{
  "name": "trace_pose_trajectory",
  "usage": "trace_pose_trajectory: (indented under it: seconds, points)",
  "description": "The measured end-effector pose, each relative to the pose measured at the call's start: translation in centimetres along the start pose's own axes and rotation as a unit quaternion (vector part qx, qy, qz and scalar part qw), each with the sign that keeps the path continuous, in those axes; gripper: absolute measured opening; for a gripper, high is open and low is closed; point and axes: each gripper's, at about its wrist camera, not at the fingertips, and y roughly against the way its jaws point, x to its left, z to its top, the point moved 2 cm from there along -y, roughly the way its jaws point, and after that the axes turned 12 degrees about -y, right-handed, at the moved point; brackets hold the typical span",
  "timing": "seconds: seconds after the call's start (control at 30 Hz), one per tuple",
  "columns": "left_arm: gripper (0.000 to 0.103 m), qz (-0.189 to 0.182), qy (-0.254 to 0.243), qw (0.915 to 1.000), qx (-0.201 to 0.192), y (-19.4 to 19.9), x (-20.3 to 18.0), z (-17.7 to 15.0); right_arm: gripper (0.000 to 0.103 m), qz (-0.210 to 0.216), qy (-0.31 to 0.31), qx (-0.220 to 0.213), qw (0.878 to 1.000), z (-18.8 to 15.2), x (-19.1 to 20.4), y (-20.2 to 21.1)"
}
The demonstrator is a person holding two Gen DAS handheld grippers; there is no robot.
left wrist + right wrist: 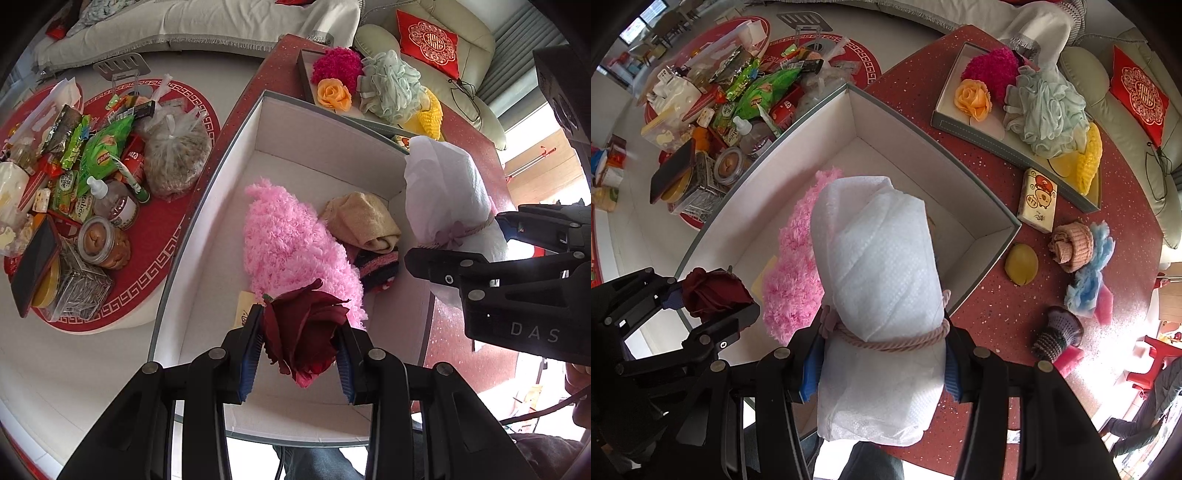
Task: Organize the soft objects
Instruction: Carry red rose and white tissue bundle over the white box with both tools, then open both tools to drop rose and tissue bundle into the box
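You are working over a speckled dark-red tabletop, with a cream sofa and a red embroidered cushion behind it. A large white-lined cardboard box sits on the table. Your left gripper is closed on a dark red fabric rose, held above the near end of the box. Your right gripper clamps a white rolled cloth bundle tied with a pink cord, also over the box. Inside lie a fluffy pink plush piece, a folded tan cloth and a dark striped knit item. Beyond the box, a shallow grey tray holds an orange fabric rose, a magenta pompom and a pale green mesh bath sponge. To the right of the box, on the table, sit a yellow rounded sponge and a blue fluffy piece.
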Motion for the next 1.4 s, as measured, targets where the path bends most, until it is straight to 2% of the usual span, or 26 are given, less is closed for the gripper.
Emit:
trace_pose_trajectory:
  seconds: [0.2, 0.77, 0.83, 0.9, 0.93, 1.0, 1.1, 1.4]
  points:
    - [0.037, 0.001, 0.004, 1.0, 0.003, -0.5, 0.3, 0.5, 0.056, 0.005, -0.007, -0.001, 1.0, 1.4, 0.1, -0.2]
    - [0.039, 0.014, -0.001, 0.9999, 0.009, -1.5, 0.3, 1.4, 0.057, -0.002, 0.028, -0.009, 1.0, 5.0, 2.2, -1.5]
    - [0.055, 0.014, -0.003, 0.9999, 0.009, -1.5, 0.1, 1.3, 0.058, -0.002, 0.032, -0.011, 0.999, 5.2, 2.3, -1.6]
    - [0.063, 0.015, -0.003, 0.9998, 0.009, -1.5, 0.0, 1.2, 0.061, 0.001, 0.032, -0.012, 0.999, 5.3, 2.3, -1.6]
    - [0.079, 0.013, -0.003, 0.9999, 0.009, -1.5, -0.1, 1.2, 0.064, 0.004, 0.031, -0.013, 0.999, 5.4, 2.2, -1.5]
    - [0.101, 0.012, 0.003, 0.9998, 0.016, -1.7, -0.2, 1.0, 0.083, 0.014, 0.029, -0.019, 0.999, 5.4, 2.1, -1.3]
    - [0.102, 0.006, 0.02, 0.9995, 0.022, -1.7, 0.0, 0.9, 0.085, 0.02, 0.026, -0.031, 0.999, 5.3, 1.8, -0.9]
    - [0.102, 0.024, 0.043, 0.9985, 0.025, -1.4, 0.6, 0.5, 0.089, 0.029, -0.004, -0.037, 0.999, 4.3, 0.0, 0.1]
